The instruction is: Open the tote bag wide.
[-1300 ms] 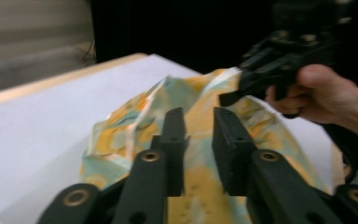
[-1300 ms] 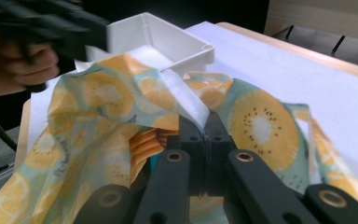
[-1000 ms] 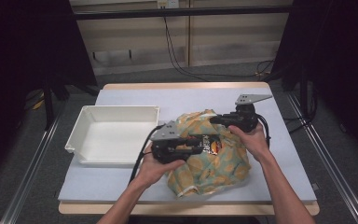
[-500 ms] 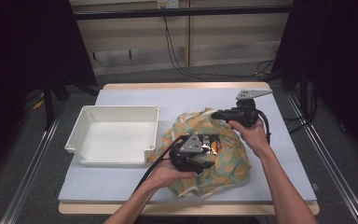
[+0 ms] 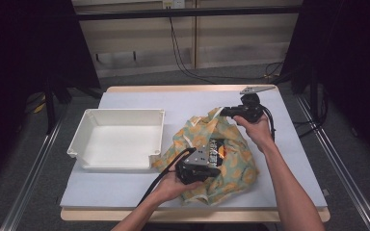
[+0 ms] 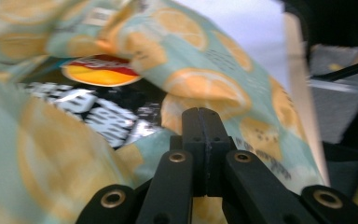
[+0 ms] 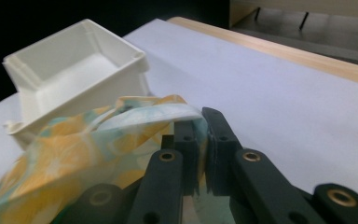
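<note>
A cloth bag (image 5: pixel 236 163) printed with orange slices lies on the white table cover, its mouth gaping. Inside it lies a black snack packet (image 5: pixel 218 147) with a red and yellow logo. My left gripper (image 5: pixel 218 172) lies at the bag's near side. Its jaws have just been closing and now meet, with nothing seen between the tips (image 6: pixel 203 126), which rest against the cloth (image 6: pixel 205 88) beside the packet (image 6: pixel 107 116). My right gripper (image 5: pixel 225 112) holds the bag's far rim. Its jaws (image 7: pixel 200 135) have just been opening a little, and the cloth edge (image 7: pixel 98 144) is still pinched between them.
A white plastic tray (image 5: pixel 123 111) stands left of the bag, its wall (image 7: pixel 74 91) close to the cloth. The table's wooden far edge (image 5: pixel 173 89) runs behind. Cables trail from both grippers. Metal rails flank the table on the floor.
The left gripper came down and to the right onto the bag's near side, and its jaws went from open to shut. The right gripper drew the far rim away from me.
</note>
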Tool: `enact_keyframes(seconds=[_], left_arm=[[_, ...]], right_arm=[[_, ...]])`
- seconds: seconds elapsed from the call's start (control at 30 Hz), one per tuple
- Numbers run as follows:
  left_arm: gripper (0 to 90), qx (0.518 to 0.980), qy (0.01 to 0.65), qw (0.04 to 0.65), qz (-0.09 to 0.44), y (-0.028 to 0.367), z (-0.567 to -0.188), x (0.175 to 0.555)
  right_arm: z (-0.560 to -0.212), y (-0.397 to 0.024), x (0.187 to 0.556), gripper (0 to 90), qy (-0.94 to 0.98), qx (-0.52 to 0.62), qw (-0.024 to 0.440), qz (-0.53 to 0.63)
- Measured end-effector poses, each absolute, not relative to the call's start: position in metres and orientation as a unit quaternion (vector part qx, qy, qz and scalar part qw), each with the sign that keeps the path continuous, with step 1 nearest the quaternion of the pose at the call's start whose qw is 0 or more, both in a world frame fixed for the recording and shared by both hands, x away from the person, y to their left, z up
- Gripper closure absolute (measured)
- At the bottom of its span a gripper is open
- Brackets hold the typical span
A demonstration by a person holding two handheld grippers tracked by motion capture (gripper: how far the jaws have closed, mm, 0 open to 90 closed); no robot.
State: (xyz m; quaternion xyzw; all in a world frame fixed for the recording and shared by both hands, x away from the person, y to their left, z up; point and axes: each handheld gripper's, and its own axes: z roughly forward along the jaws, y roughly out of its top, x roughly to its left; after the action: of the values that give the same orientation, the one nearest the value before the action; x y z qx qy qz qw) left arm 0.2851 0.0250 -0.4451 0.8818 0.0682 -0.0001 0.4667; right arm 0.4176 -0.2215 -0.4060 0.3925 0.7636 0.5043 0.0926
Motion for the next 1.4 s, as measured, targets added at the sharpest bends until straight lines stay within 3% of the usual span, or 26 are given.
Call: enact_keyframes(seconds=[0.5, 0.8, 0.87, 0.97, 1.03, 1.17, 1.3, 1.4], left_arm=[[90.0, 0.878, 0.03, 0.475, -0.051, 0.027, -0.45, 0.265], [90.0, 0.876, 0.029, 0.478, -0.058, 0.035, -0.449, 0.262], [90.0, 0.871, 0.042, 0.487, -0.056, 0.037, -0.447, 0.264], [88.3, 0.865, 0.055, 0.497, -0.047, 0.04, -0.445, 0.267], [80.2, 0.864, 0.067, 0.498, -0.034, 0.042, -0.442, 0.269], [73.1, 0.856, 0.08, 0.511, -0.023, 0.045, -0.435, 0.271], [69.3, 0.849, 0.088, 0.52, -0.017, 0.051, -0.431, 0.274], [67.9, 0.841, 0.1, 0.532, -0.016, 0.055, -0.427, 0.278]], right_arm=[[-0.476, -0.218, 0.445, 88.6, 0.784, 0.455, 0.071, 0.418], [-0.489, -0.229, 0.443, 85.9, 0.787, 0.465, 0.07, 0.399], [-0.481, -0.231, 0.438, 81.0, 0.785, 0.454, 0.077, 0.414], [-0.464, -0.233, 0.43, 60.9, 0.779, 0.448, 0.084, 0.43], [-0.455, -0.235, 0.423, 57.8, 0.778, 0.44, 0.083, 0.44], [-0.436, -0.241, 0.405, 45.7, 0.772, 0.437, 0.095, 0.452], [-0.419, -0.253, 0.381, 44.1, 0.753, 0.43, 0.111, 0.485], [-0.406, -0.257, 0.362, 48.3, 0.751, 0.414, 0.114, 0.502]])
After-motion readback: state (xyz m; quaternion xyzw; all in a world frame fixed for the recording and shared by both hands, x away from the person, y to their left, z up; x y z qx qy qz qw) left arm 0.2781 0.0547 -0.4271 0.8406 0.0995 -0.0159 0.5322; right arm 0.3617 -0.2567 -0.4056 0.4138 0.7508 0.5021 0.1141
